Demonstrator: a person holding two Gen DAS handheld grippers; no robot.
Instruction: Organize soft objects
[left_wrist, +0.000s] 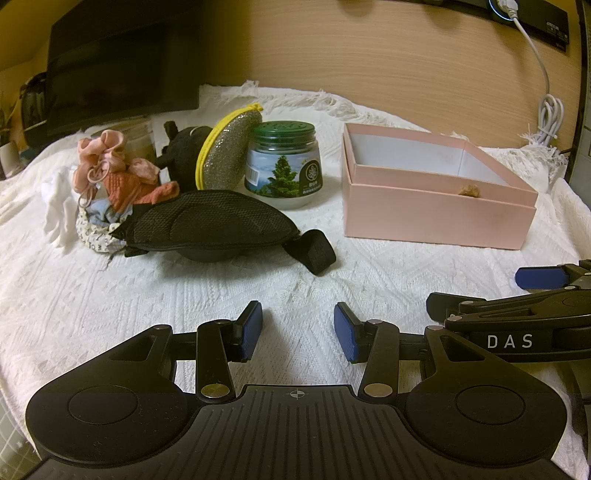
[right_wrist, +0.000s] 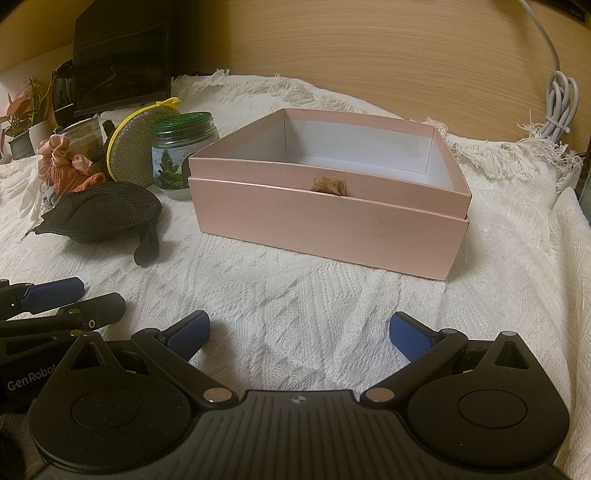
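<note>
From the left wrist, the left gripper (left_wrist: 297, 332) hovers over the white cloth (left_wrist: 184, 302) on the tabletop, fingers spread with nothing between them. Ahead on the left lie a black eye mask (left_wrist: 214, 225), a heap of pink fabric (left_wrist: 114, 173), and a jar (left_wrist: 283, 166); the pink box (left_wrist: 436, 206) sits right. From the right wrist, the right gripper (right_wrist: 300, 332) has its fingers spread wide and empty, facing the pink box (right_wrist: 332, 229), which stands open; the eye mask (right_wrist: 99, 210) lies left.

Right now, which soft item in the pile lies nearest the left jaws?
The black mesh eye mask, lying flat at the pile's front with its strap trailing forward; the pink scrunchie sits farther back.
</note>
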